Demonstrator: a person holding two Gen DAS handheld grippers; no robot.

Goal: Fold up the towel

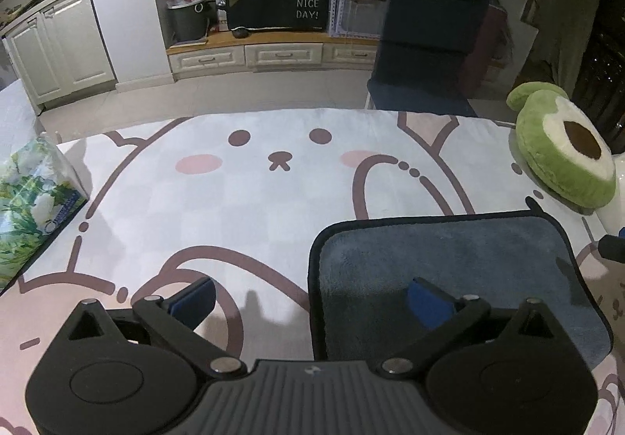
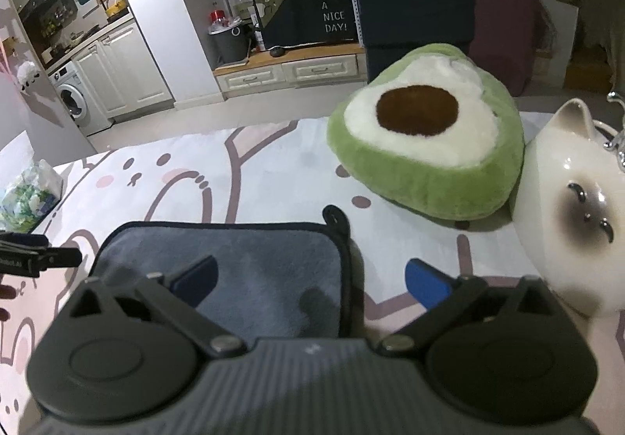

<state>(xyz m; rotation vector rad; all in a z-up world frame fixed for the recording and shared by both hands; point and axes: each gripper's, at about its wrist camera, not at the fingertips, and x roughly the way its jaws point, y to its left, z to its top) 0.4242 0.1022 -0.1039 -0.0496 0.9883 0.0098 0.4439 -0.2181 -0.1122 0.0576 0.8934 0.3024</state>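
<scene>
- The towel (image 1: 449, 267) lies flat on the desk (image 1: 242, 200), its left edge between the wide-open, empty fingers of the left hand-held gripper (image 1: 312, 302).
- The right hand-held gripper (image 2: 312, 282), also spread and empty, straddles the towel's right edge.
- An avocado plush (image 2: 425, 146) and cat figurine (image 2: 578, 208) sit beyond; a tissue pack (image 1: 27, 196) lies left.

Avocado plush (image 2: 425, 146) sits at one o'clock on the cartoon-print cloth (image 1: 250, 193), white cat figurine (image 2: 574, 208) touching it at three, tissue pack (image 1: 29, 208) at nine.
</scene>
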